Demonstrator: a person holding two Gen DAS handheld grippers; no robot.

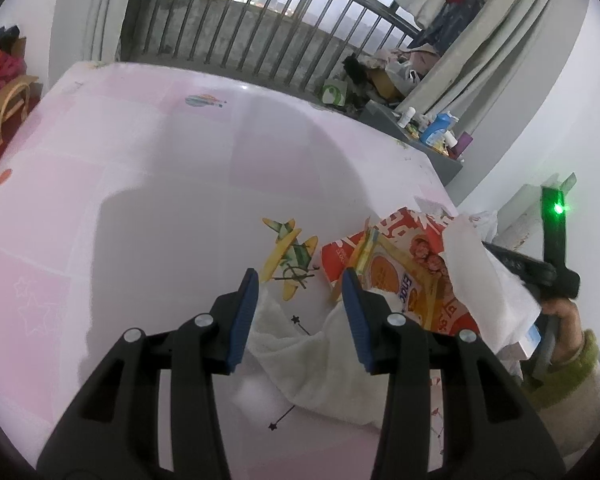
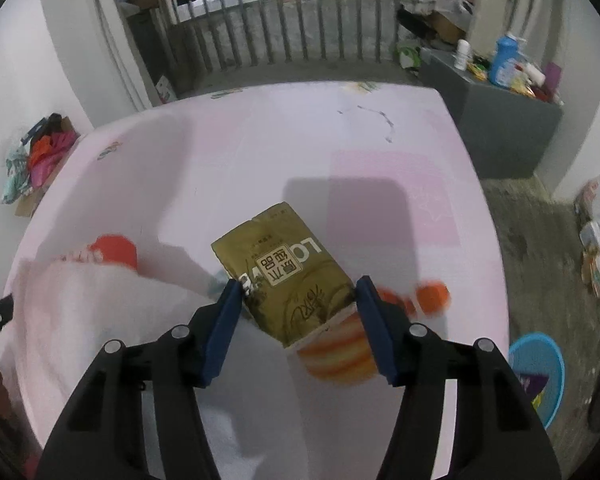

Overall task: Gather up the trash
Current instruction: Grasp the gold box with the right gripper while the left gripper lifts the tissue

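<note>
In the left wrist view my left gripper (image 1: 298,284) is open and empty above the pink table (image 1: 160,168). A white bag (image 1: 332,364) lies under it, with an orange snack wrapper (image 1: 412,276) just right of the right finger. The right gripper's body (image 1: 540,272) shows at the far right. In the right wrist view my right gripper (image 2: 300,290) is open, its fingers on either side of a gold packet (image 2: 288,276) lying on the table. The white bag (image 2: 100,320) lies to the left with the orange wrapper (image 2: 114,250) beyond it.
A grey cabinet (image 2: 504,128) with bottles stands past the table's far right corner. A blue basin (image 2: 540,376) and scattered packages lie on the floor at right. A railing (image 1: 260,40) runs behind the table. Clothes pile at left (image 2: 40,156).
</note>
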